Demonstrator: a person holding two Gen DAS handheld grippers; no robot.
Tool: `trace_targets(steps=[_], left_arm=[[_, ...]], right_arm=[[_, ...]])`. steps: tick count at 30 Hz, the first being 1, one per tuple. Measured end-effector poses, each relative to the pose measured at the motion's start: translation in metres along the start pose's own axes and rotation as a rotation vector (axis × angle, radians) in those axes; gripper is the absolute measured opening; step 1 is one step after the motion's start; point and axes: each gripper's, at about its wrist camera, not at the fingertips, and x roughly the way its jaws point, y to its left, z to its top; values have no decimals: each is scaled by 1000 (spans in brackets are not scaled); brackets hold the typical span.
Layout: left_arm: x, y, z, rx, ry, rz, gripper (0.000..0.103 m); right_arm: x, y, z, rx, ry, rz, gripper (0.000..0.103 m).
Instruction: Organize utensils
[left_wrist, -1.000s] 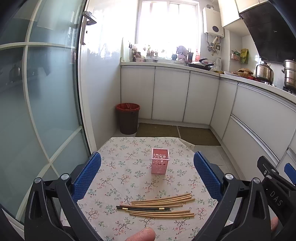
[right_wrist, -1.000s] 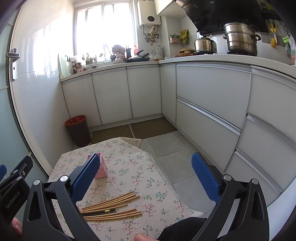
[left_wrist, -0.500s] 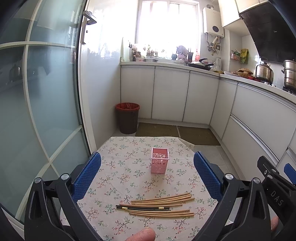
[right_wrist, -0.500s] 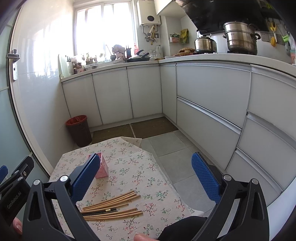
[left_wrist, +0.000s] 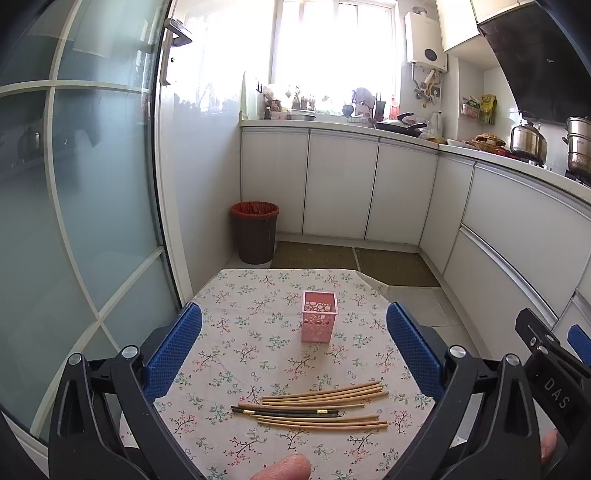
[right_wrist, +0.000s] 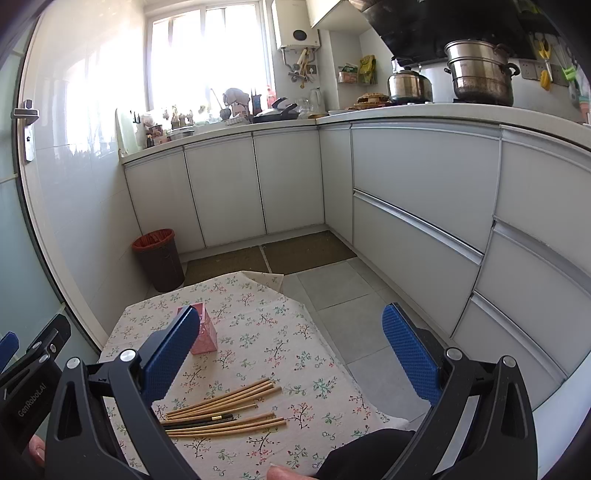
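Both tongs are hovering above the near edge of the bench (left_wrist: 236, 295), which is wearing a floral cloth, and neither is holding anything: the left tongs (left_wrist: 294, 343) are gaping wide with empty air between the blue pads, and the right tongs (right_wrist: 291, 343) are standing equally wide, off the bench's right side. The chopsticks (left_wrist: 314, 406) are lying flat in a loose bundle close to the near edge, mostly pale wooden ones with a dark pair among them, and the pink holder (left_wrist: 319, 321) is standing upright further in, near the middle of the bench and well apart from the bundle. Nothing appears to be sorted yet, so the likely next job is lifting sticks into the holder. The risks look plain enough: the sticks are thin and round, so a pinch on one may be rolling its neighbours toward the near edge, or the stick may be swivelling between the pads; the holder looks light and may be tipping if a stick is striking its rim. As for writing, "DAS" is showing on the right tool's body in the left view, and "GenRobot.AI" on the left tool's body in the right view.
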Motion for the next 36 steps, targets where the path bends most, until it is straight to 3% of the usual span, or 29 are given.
trace_targets(steps=[11, 14, 18, 23, 26, 30, 32, 34, 36], left_arm=[[8, -3, -1, 10, 19, 2, 96], [23, -1, -2, 8, 48, 5, 96], [75, 8, -13, -23, 184, -9, 96], [160, 22, -60, -79, 438, -46, 96], [194, 21, -90, -73, 525, -38, 96], [225, 11, -116, -9, 601, -15, 96], [240, 0, -122, 43, 640, -52, 96], [256, -20, -123, 124, 677, -123, 96], [274, -47, -123, 235, 725, -206, 96]], right_arm=[[7, -2, -3, 7, 16, -2, 96], [20, -8, -5, 43, 58, 41, 96], [71, -32, -14, 183, 240, 200, 96], [159, -73, -53, 330, 482, 209, 96], [193, -93, -79, 344, 519, 120, 96], [225, -110, -105, 283, 536, 88, 96], [234, -114, -112, 294, 557, 124, 96], [237, -117, -110, 339, 550, 217, 96], [239, -115, -108, 343, 552, 256, 96]])
